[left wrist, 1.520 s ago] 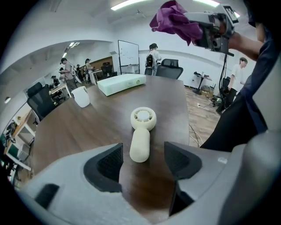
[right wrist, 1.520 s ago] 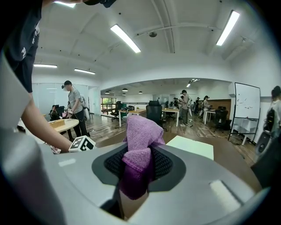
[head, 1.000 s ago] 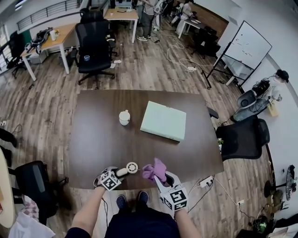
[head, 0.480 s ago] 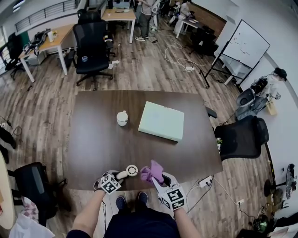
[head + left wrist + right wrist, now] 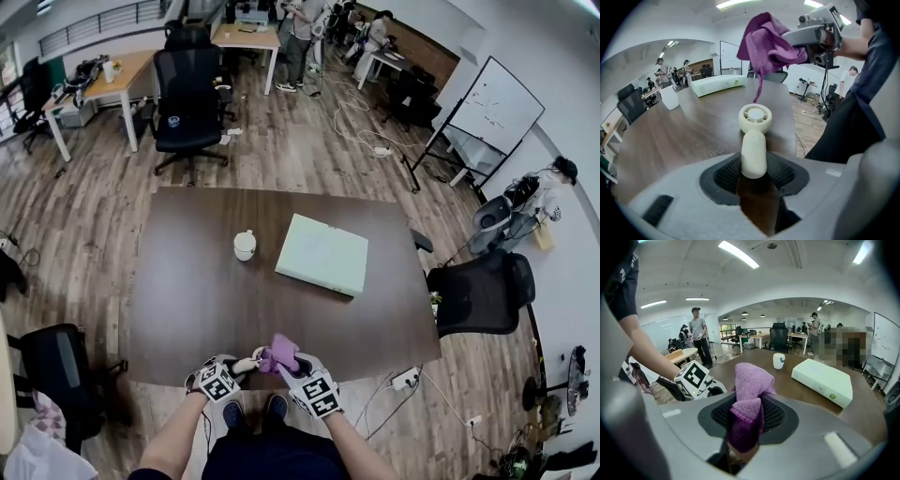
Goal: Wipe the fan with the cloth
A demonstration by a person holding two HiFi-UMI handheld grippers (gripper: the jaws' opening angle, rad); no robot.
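A small cream hand-held fan (image 5: 754,119) lies at the near edge of the dark table (image 5: 187,281). Its handle (image 5: 753,157) sits between the jaws of my left gripper (image 5: 753,171), which have just been closing and now grip it. My right gripper (image 5: 746,420) is shut on a purple cloth (image 5: 750,385). In the left gripper view the cloth (image 5: 771,44) hangs just above the fan's round head. In the head view the cloth (image 5: 278,354) covers the fan head, with only the handle (image 5: 246,364) showing.
A white mug (image 5: 245,246) and a pale green flat box (image 5: 322,253) stand mid-table. A black office chair (image 5: 478,291) is at the table's right side, another (image 5: 187,89) beyond the far edge. People stand at desks in the background.
My right gripper has come down and to the left with the cloth, from beside the fan to over its head. The left gripper has shifted slightly along the table edge.
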